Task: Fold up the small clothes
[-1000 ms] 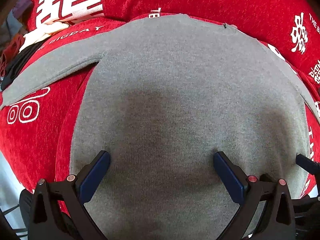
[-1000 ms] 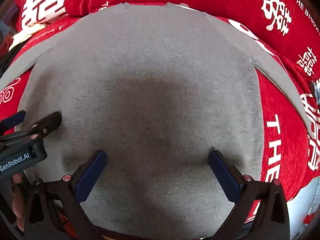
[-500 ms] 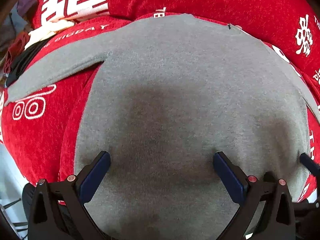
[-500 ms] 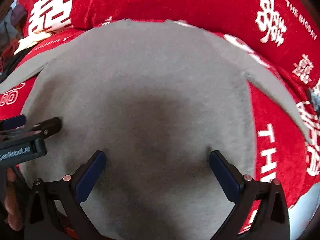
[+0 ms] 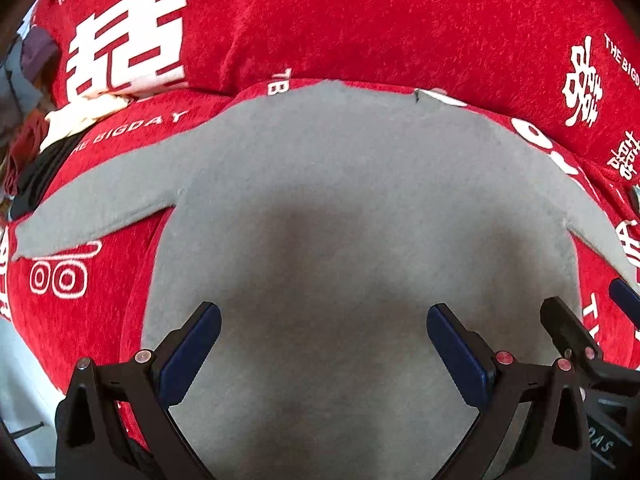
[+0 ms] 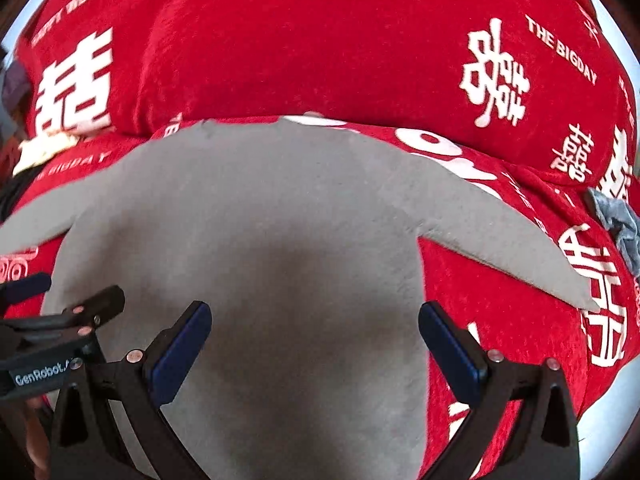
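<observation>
Left wrist view: a grey sweater (image 5: 340, 208) lies flat on a red cover (image 5: 360, 24) printed "THE BIGDAY" and "HAPPY", sleeves spread toward its side edges. Left gripper (image 5: 324, 344) and right gripper (image 6: 316, 340), jaws spread, hover over its body; "GenRobot" marks the left.

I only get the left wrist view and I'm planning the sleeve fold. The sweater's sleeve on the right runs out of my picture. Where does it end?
Observer: The sleeve ends in a flat point, spread out on the red cover.
Operator: Anything near its tip?
Observer: A crumpled blue-grey cloth lies just beyond it, not touching the sleeve.
Operator: Is the right gripper holding anything?
Observer: No. The right gripper is open and empty over the sweater.
</observation>
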### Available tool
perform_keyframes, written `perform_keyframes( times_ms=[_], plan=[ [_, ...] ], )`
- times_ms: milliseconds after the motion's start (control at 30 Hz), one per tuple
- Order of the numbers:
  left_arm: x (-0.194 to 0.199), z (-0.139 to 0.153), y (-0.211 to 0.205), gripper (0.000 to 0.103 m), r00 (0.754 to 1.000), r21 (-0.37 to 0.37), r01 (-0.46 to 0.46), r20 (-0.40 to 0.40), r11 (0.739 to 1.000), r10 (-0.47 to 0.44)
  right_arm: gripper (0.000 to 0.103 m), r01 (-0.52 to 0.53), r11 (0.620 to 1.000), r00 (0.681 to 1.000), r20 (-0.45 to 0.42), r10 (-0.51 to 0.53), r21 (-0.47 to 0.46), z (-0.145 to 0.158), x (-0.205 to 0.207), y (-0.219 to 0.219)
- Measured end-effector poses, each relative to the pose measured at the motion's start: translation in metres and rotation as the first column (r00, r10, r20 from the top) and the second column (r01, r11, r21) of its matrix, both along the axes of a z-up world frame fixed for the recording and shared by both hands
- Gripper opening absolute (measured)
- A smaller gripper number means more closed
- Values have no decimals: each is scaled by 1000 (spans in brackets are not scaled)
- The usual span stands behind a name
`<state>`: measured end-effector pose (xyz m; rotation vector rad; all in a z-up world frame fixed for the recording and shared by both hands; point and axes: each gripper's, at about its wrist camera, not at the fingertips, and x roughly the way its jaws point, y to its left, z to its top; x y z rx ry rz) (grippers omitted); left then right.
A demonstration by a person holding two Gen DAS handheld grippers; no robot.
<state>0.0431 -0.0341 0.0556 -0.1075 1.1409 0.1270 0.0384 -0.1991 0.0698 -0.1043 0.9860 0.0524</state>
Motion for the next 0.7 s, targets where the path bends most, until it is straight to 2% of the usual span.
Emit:
perform_keyframes(
  times_ms=[300,600,700],
  plan=[
    [31,6,-27,103,1000,17,21,15,1000,-22,103,56,998,998,9,-56,16,3,28,-33],
    [74,0,-71,103,999,9,54,3,998,-54,103,149,988,989,14,-150,30,-2,55,-92],
    [87,-4,-93,103,997,26,81,0,996,-81,103,189,981,982,9,-189,32,-6,61,-115]
  ],
)
